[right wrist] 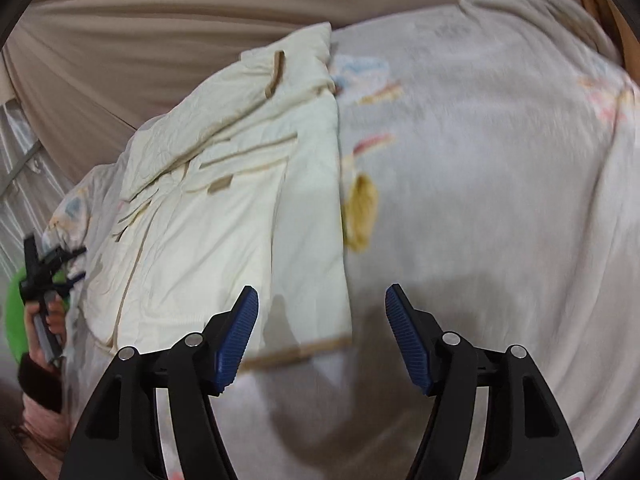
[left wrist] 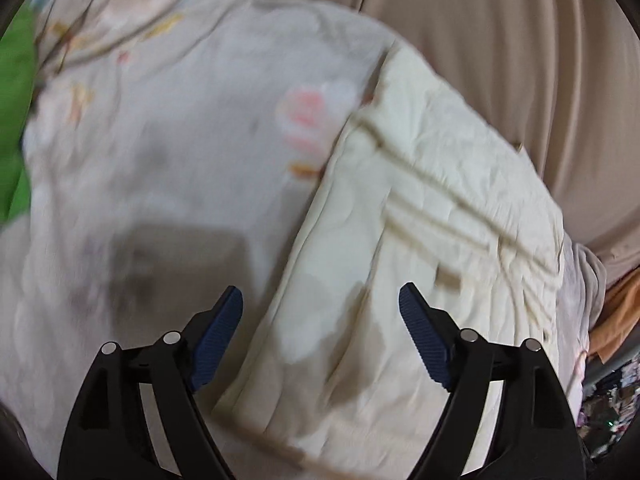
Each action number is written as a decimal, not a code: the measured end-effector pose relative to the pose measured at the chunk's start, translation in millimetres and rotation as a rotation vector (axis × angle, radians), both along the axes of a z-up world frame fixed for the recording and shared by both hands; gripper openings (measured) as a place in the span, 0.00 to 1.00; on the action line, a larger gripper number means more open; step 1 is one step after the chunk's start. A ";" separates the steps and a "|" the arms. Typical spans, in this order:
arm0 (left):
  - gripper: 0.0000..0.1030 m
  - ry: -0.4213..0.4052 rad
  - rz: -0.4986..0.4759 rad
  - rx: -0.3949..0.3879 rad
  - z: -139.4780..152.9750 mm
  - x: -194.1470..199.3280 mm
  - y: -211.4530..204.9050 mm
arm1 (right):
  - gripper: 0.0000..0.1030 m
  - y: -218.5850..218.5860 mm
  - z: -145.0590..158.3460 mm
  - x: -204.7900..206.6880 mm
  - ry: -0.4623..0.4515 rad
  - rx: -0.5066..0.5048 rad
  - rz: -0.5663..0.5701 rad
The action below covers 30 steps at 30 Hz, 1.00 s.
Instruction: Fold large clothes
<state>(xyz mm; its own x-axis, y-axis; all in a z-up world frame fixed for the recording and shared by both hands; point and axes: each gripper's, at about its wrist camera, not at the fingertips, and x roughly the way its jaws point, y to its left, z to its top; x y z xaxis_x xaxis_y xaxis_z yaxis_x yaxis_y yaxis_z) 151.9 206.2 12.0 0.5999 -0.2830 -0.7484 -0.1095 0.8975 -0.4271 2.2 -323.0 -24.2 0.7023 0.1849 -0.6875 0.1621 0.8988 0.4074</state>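
A cream garment with tan trim [left wrist: 432, 216] lies folded on a pale floral bedspread [left wrist: 160, 152]. My left gripper [left wrist: 320, 300] is open and empty, hovering over the garment's near left edge. In the right wrist view the same garment [right wrist: 224, 208] lies left of centre on the bedspread [right wrist: 480, 160]. My right gripper [right wrist: 322, 300] is open and empty above the garment's near right corner and its tan hem. The left gripper [right wrist: 48, 268] shows small at the far left, held in a hand.
A beige curtain [left wrist: 500, 40] hangs behind the bed and also shows in the right wrist view [right wrist: 160, 20]. A green cloth [left wrist: 16, 120] lies at the left edge. An orange fabric [left wrist: 616, 320] and clutter sit at the right.
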 end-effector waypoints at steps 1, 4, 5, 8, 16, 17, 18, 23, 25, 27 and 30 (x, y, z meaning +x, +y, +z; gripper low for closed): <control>0.76 0.021 -0.008 -0.021 -6.5 -6.2 2.4 | 0.64 -1.4 -6.1 -3.8 0.006 0.037 -0.006; 0.76 0.013 -0.019 -0.048 -14.5 -25.6 3.0 | 0.64 -0.2 -10.5 -5.5 -0.013 0.100 -0.034; 0.76 0.009 -0.025 -0.038 -13.9 -28.8 0.4 | 0.64 1.6 -9.8 -4.3 -0.017 0.120 -0.023; 0.63 0.014 -0.069 -0.033 -13.9 -33.0 -10.8 | 0.61 8.1 -11.2 -0.1 -0.017 0.192 0.000; 0.16 -0.011 -0.133 -0.026 -0.8 -43.6 -25.2 | 0.05 26.9 -3.5 -3.2 -0.052 0.180 -0.023; 0.15 -0.025 -0.134 -0.027 3.2 -47.9 -25.2 | 0.04 27.2 2.0 -8.2 -0.083 0.179 -0.026; 0.14 -0.044 -0.141 -0.032 9.5 -55.0 -25.0 | 0.04 28.2 8.7 -15.1 -0.116 0.177 -0.027; 0.13 -0.141 -0.184 -0.078 45.3 -111.1 -15.6 | 0.04 33.4 39.0 -58.3 -0.248 0.159 -0.025; 0.13 -0.197 -0.189 -0.104 61.5 -136.4 -9.8 | 0.04 34.5 54.6 -89.5 -0.358 0.138 -0.026; 0.13 -0.286 -0.199 -0.139 83.8 -168.5 -0.6 | 0.04 33.4 69.7 -123.6 -0.501 0.140 -0.012; 0.13 -0.448 -0.219 -0.162 121.4 -212.7 8.2 | 0.04 34.4 96.0 -170.5 -0.673 0.140 0.003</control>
